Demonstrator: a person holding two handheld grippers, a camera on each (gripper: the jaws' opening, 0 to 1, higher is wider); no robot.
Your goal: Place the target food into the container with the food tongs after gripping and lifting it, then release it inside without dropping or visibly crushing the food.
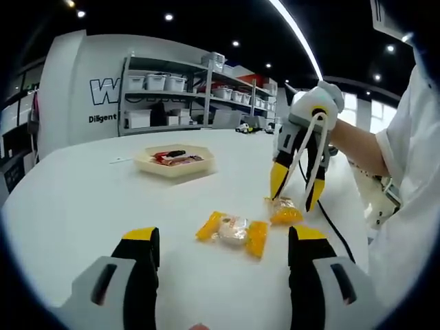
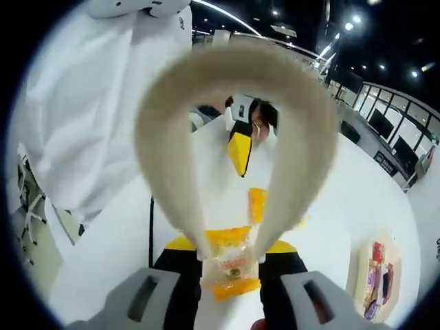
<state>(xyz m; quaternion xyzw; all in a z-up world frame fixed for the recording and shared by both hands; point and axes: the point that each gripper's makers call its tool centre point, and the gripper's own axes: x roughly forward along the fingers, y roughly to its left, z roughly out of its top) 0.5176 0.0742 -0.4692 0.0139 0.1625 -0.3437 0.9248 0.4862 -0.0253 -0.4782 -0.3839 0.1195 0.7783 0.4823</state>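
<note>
My right gripper (image 1: 295, 189) (image 2: 230, 245) is shut on white food tongs (image 1: 303, 148) (image 2: 165, 137), pointing them down at the table. The tong tips sit on either side of a yellow-wrapped snack (image 1: 285, 214) (image 2: 230, 268) that lies on the white table (image 1: 82, 206). A second yellow-ended wrapped snack (image 1: 232, 230) (image 2: 258, 203) lies just ahead of my left gripper (image 1: 223, 240), which is open and touches nothing. One yellow jaw of the left gripper (image 2: 239, 152) faces me in the right gripper view. The container, a beige hexagonal tray (image 1: 148, 165) (image 2: 357, 271), holds several packaged foods farther back.
A person in a white sleeve (image 1: 405, 158) stands at the table's right edge. A black cable (image 1: 330, 220) trails over the table near the right gripper. Shelving with bins (image 1: 185, 96) stands behind the table.
</note>
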